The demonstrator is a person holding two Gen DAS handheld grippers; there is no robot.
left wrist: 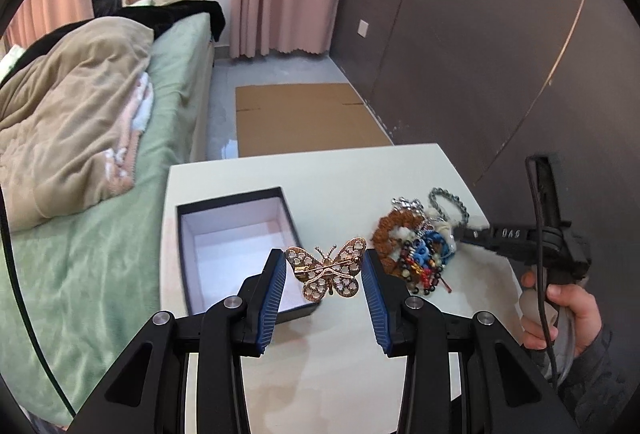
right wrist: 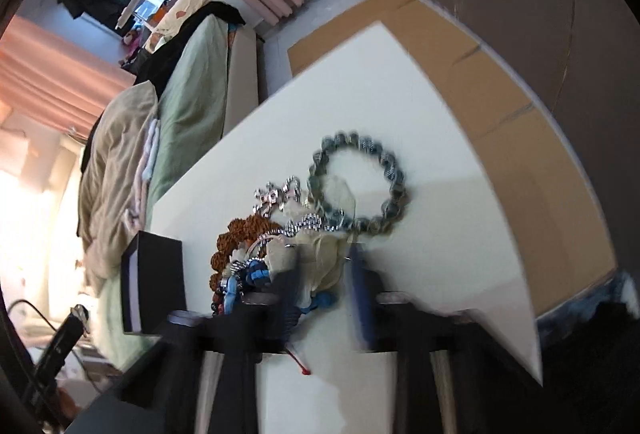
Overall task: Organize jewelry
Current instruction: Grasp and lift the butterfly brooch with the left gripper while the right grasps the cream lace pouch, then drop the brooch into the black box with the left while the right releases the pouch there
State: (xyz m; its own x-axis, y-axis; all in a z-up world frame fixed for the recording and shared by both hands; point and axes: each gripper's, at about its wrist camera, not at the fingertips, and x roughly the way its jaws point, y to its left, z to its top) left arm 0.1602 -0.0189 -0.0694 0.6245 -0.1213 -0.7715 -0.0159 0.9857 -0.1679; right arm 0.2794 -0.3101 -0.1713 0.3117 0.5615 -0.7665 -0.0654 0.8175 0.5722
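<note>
1. Left claw [left wrist: 324, 272]: blue pads [left wrist: 276, 298] spread wide, with the gold butterfly brooch [left wrist: 327, 270] between the tips. Its wing tips reach almost to both pads; contact cannot be told. It looks carried rather than lying flat.
2. Brooch wingspan runs across the claw, pad to pad. It hangs over the near right corner of the open box [left wrist: 236, 234].
3. Key relation: the box hollow lies left of and beyond the brooch, so a drop likely needs a shift left and forward.
4. Right claw [right wrist: 326, 294]: blurred, jaws partly apart, tips in the jewelry pile [left wrist: 420, 246] on the worktop [left wrist: 340, 169]. Grip cannot be told.
5. Grey bead bracelet [right wrist: 358, 185] lies just beyond the right claw.
</note>
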